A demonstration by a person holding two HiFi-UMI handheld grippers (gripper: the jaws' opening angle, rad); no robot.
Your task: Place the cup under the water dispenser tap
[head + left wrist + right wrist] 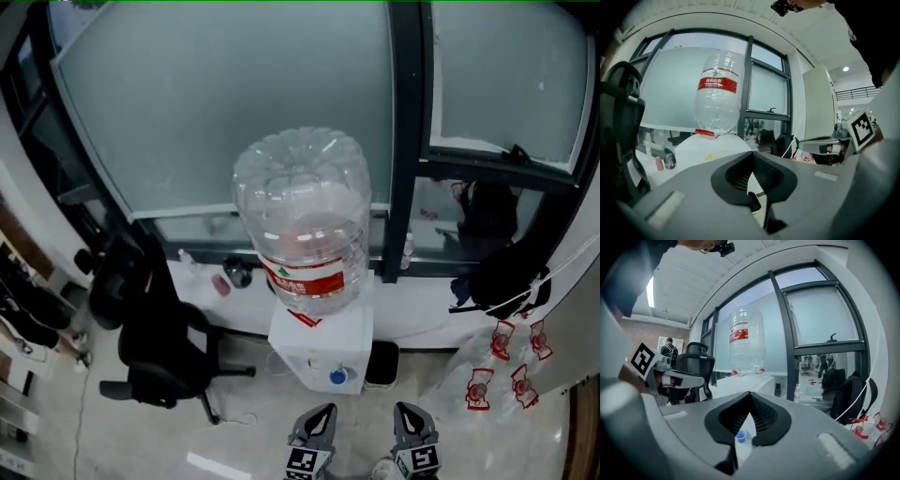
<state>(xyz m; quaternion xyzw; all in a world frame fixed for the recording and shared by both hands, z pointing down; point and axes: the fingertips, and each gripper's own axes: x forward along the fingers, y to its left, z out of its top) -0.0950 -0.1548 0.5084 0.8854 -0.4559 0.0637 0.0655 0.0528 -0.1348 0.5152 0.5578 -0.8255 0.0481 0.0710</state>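
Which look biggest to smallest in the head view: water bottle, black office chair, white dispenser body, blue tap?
1. water bottle and black office chair, about alike; the bottle stands nearer the camera.
2. white dispenser body.
3. blue tap.

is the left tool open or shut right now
Shut. In the left gripper view the left tool has its tips meeting, nothing pinched between them.

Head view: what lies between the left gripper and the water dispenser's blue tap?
Only bare floor lies between the left gripper and the blue tap, as the head view shows.
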